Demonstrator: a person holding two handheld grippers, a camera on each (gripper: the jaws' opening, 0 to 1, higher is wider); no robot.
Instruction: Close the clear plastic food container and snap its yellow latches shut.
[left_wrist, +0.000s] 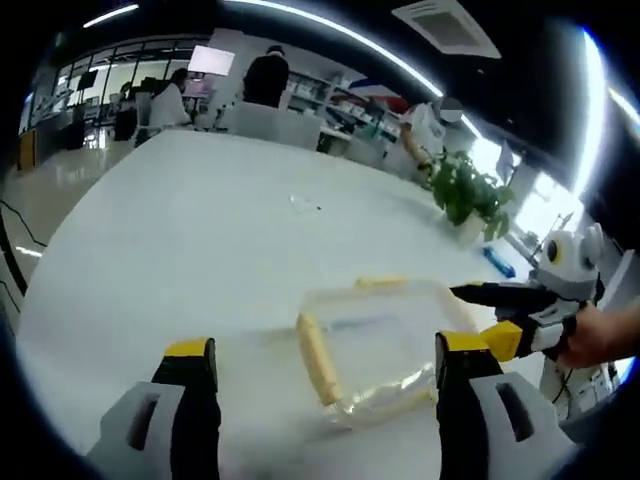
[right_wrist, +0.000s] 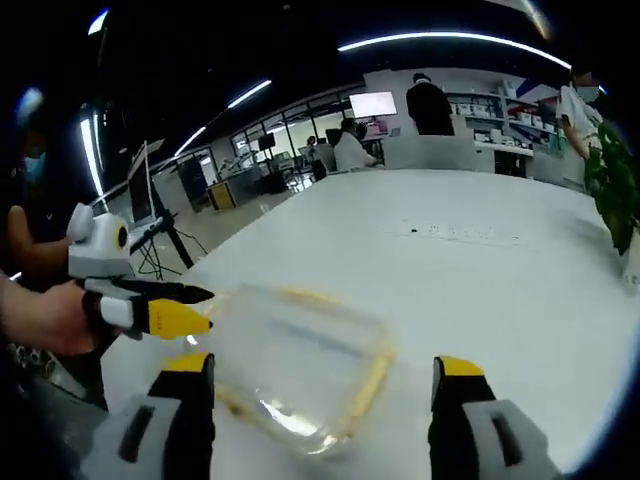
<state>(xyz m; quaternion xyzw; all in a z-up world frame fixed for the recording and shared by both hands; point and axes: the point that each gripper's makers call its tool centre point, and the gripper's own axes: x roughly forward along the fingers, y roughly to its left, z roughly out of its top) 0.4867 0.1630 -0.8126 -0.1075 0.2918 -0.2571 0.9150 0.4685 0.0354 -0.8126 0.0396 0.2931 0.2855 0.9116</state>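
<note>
Evidently, in the left gripper view, the left tongs (left_wrist: 327, 372) stood wide and empty, one clear container (left_wrist: 380, 345) on the table (left_wrist: 200, 250) just ahead between their tips, the right tongs (left_wrist: 495, 315) beside its far edge. Three yellow latches (left_wrist: 316, 357) were countable; none looked snapped.

In the right gripper view, the right tongs (right_wrist: 325, 375) gaped empty too, the container (right_wrist: 300, 365) ahead, the left tongs (right_wrist: 185, 308) by its rim.

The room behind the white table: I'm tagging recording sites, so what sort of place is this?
Probably an open-plan office or lab: a large white table, people at desks with a monitor, and shelving along the wall.
</note>
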